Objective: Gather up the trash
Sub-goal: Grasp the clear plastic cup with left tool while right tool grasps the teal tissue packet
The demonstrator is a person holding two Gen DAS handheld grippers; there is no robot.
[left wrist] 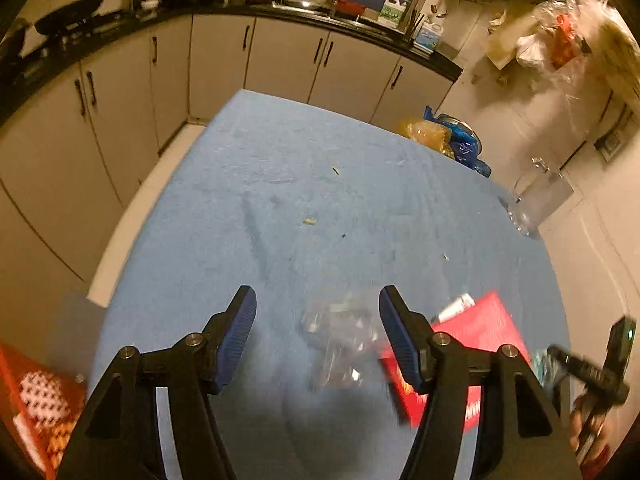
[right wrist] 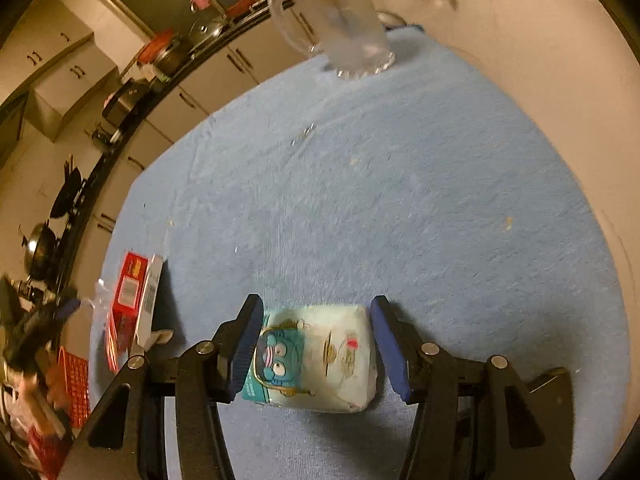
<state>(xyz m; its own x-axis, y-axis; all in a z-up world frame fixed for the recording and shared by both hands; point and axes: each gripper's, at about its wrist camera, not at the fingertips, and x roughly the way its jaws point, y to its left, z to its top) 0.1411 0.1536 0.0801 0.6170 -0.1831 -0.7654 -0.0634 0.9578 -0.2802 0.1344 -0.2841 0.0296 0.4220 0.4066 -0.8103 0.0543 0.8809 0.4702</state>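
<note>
On the crumb-flecked blue cloth [right wrist: 400, 200] by kitchen cabinets [left wrist: 280, 56], both grippers, left gripper [left wrist: 318, 320] and right gripper [right wrist: 316, 340], gape; a tissue pack [right wrist: 320, 360] lies between the right's jaws.

Left wrist view looking down and forward over the blue table cloth [left wrist: 280, 184] toward the kitchen cabinets [left wrist: 280, 56], right wrist view low and close over the same cloth, both sharing the glass mug [right wrist: 340, 28] and red box [right wrist: 128, 292]

1. Left wrist view: open blue cloth [left wrist: 304, 184] runs toward 12 o'clock; only crumbs lie there.
2. Red box [left wrist: 476, 332] blocks 3 o'clock.
3. Right wrist view: glass mug [right wrist: 348, 28] stands at 12 o'clock; tissue pack [right wrist: 320, 356] fills the jaw gap.
</note>
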